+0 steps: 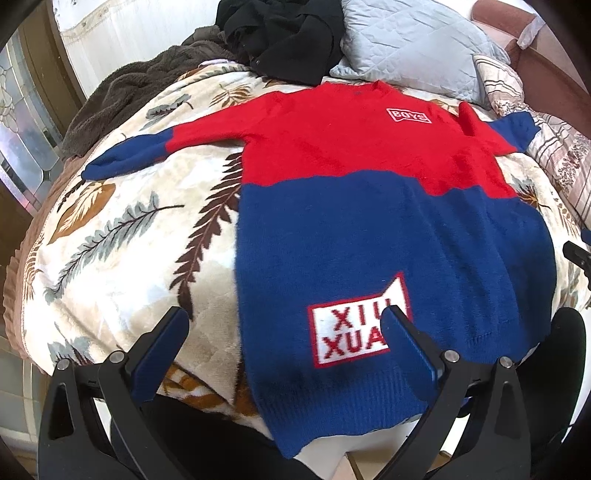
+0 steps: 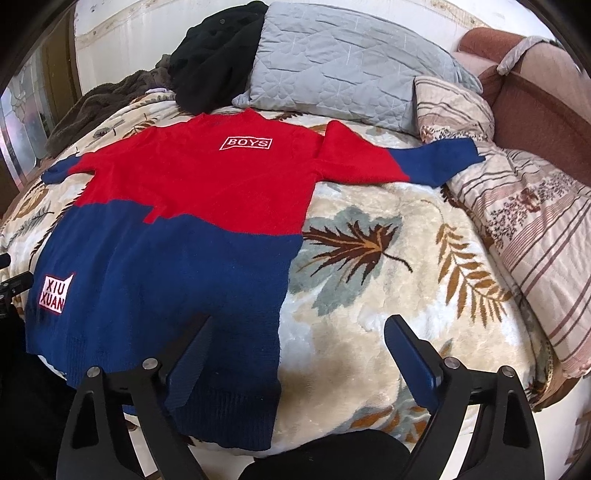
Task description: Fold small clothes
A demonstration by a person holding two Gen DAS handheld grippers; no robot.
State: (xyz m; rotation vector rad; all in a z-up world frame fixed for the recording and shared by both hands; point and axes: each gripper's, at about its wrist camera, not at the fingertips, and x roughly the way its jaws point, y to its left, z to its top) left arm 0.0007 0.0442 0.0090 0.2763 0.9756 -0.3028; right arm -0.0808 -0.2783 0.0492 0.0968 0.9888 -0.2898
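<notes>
A small red and blue sweater (image 1: 369, 206) lies flat, front up, on a leaf-patterned blanket (image 1: 122, 236), sleeves spread to both sides. It also shows in the right wrist view (image 2: 177, 240). My left gripper (image 1: 284, 321) is open and empty, hovering over the sweater's lower left hem corner, one finger over the blanket, the other over the white "XIU XUAN" patch (image 1: 347, 332). My right gripper (image 2: 299, 328) is open and empty above the lower right hem corner, its left finger over the blue hem, its right finger over the blanket (image 2: 369, 280).
A black garment (image 1: 284, 33) and a grey quilted pillow (image 2: 343, 62) lie beyond the collar. A brown fleece throw (image 1: 125, 96) is at the far left. A striped floral quilt (image 2: 524, 229) lies on the right, with a brown sofa (image 2: 535, 85) behind it.
</notes>
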